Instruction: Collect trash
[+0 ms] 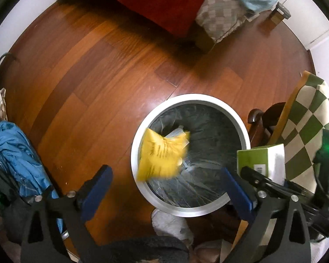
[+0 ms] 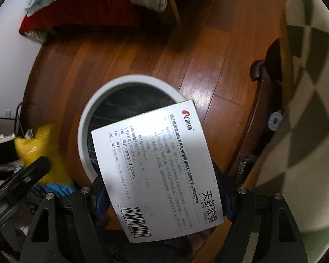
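The left gripper is wide open; the crumpled yellow bag drops into the round white bin. The right gripper squeezes the white medicine box, its long side pointing toward the bin just ahead.

left wrist: looks down, near | right wrist: looks down, nearer | shared: round white-rimmed black-lined bin, wooden floor
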The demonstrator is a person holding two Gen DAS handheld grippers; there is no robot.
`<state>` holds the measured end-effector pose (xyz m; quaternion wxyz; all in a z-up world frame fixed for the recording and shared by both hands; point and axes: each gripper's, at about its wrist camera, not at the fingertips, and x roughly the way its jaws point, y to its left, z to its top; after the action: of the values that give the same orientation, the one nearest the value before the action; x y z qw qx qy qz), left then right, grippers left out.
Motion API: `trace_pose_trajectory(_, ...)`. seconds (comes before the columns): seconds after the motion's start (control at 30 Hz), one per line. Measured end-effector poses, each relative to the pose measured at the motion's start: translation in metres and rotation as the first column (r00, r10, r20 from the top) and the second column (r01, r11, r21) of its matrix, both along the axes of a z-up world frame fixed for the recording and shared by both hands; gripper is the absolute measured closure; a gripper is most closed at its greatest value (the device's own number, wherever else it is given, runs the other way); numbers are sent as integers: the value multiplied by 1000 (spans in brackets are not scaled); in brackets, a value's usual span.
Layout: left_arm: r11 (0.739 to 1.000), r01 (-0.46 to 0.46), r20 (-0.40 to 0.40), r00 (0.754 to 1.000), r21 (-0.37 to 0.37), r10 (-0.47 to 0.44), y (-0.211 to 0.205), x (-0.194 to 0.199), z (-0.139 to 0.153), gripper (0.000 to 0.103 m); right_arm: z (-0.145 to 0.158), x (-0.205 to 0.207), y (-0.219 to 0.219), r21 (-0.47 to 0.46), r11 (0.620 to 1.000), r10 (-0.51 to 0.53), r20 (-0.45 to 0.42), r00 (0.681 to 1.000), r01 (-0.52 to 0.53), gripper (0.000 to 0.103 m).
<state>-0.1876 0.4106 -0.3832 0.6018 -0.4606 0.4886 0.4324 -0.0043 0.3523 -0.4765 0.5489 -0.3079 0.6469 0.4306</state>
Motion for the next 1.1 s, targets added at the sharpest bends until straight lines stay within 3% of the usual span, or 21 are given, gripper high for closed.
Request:
trace_pose_trajectory(0.13,1000,-7,-23,1000,21,8,2,-5,3,2,-12,-5,9,-38,999,25,-17,1000,-25,16)
trace_pose_trajectory(0.2,999,-13,-28,1000,46,14,1,-8,5,2,-12,-4,7,-43,998,38,-6,999,-39,1)
trace_pose_trajectory(0.37,995,-17,-89,996,102,26,-5,-12,11,2,-4,-1,-1,-56,997,62,45,997,-59,1)
trace_pose_trajectory(0.7,994,12,-159,987,113,6,-21,-8,24,3,26,-7,-15,-74,990,128,168,977,-117,1)
trace_pose_trajectory(1.1,977,45,-155,988,210,-12,-54,-7,87,3,84,-10,-38,35,992,110,171,979,-117,1)
